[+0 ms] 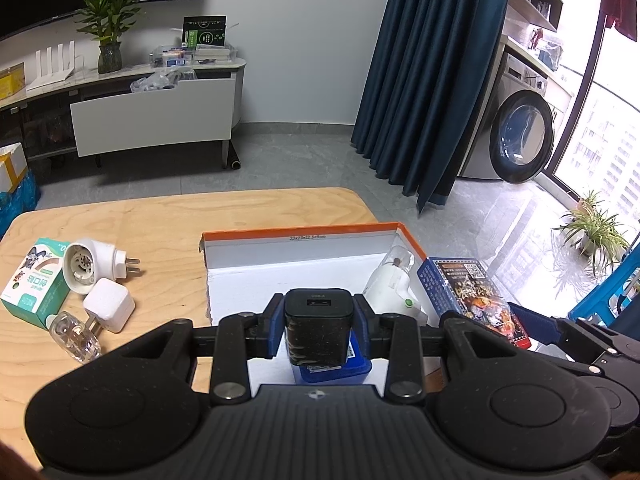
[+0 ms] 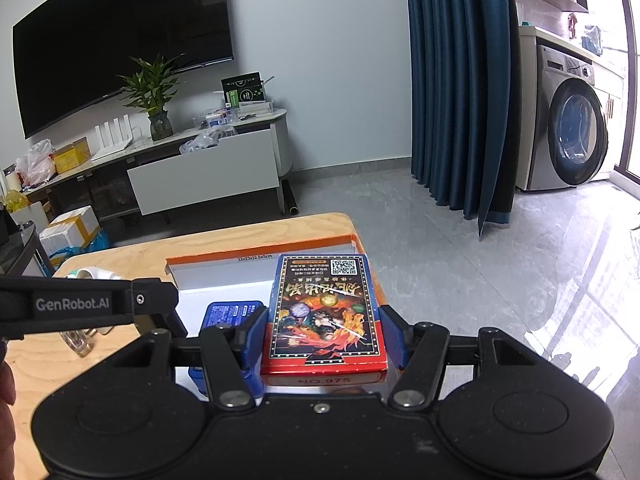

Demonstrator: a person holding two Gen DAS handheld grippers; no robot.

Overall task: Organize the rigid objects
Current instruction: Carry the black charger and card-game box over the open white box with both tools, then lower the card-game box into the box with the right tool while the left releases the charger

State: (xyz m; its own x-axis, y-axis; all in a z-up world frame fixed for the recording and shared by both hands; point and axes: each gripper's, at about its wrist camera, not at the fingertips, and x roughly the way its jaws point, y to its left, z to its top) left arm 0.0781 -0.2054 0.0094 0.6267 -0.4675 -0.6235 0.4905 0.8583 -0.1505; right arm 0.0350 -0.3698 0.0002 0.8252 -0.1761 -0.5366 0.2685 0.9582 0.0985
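**Operator:** Holding two items over the orange-rimmed white cardboard box (image 1: 304, 258) at the bench's (image 1: 160, 216) far right corner. Confirm grips.

**Supervisor:** Left tool (image 1: 319, 322) is pinching the black USB wall charger (image 1: 318, 326) upright, above a blue rectangular case (image 1: 340, 372) lying in the box. Right tool (image 2: 324, 334) is pinching the blue-and-red printed card pack (image 2: 326, 312) by its long sides, over the box's right edge.

**Operator:** Recommended placement?

**Supervisor:** Lower each item onto bare box floor, clear of the white plug-in device (image 1: 394, 286) by the right wall. Release only once seated. A white cube adapter (image 1: 109, 304), round white plug (image 1: 96, 266) and green carton (image 1: 34, 284) wait at the bench's left edge.
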